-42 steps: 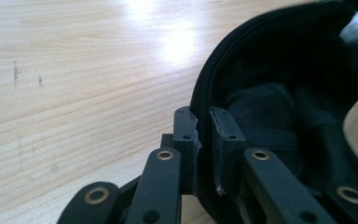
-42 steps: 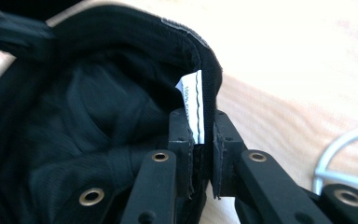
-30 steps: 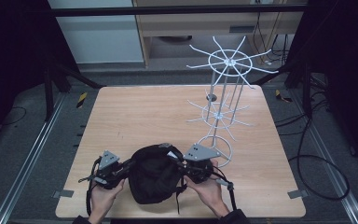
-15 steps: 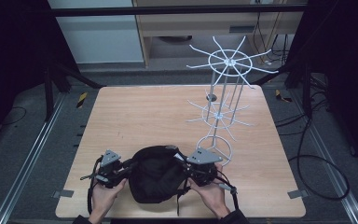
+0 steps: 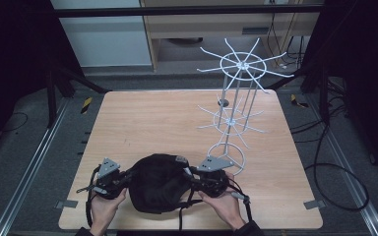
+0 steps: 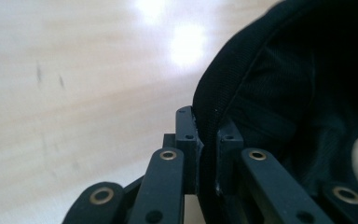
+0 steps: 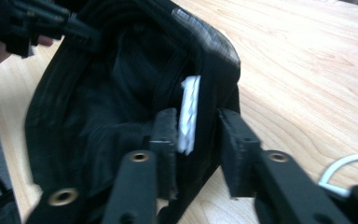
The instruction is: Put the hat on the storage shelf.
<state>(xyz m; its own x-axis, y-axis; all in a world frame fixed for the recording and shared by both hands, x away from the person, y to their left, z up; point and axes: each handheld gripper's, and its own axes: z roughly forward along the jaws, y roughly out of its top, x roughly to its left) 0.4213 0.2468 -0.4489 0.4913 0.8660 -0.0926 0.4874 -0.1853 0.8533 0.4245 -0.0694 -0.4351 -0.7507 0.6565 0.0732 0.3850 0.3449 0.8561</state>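
Observation:
A black cap [image 5: 157,182] lies upside down near the table's front edge, held between my two grippers. My left gripper [image 5: 125,178] is at its left side, shut on the cap's rim [image 6: 284,93]; its jaws [image 6: 208,135] pinch the fabric edge. At the cap's right side my right gripper [image 5: 192,176] stands open [image 7: 198,140], its jaws straddling the rim [image 7: 121,93] and a white label [image 7: 189,112]. The left gripper [image 7: 74,28] shows at the cap's far edge in the right gripper view.
A white wire rack [image 5: 236,113] with two tiers of spokes stands on the right half of the wooden table [image 5: 152,123]; its ring base lies just behind my right gripper. Dark frame posts flank the table.
The right gripper has edged a little nearer the person and closer onto the cap's rim. The left gripper and the cap have barely shifted.

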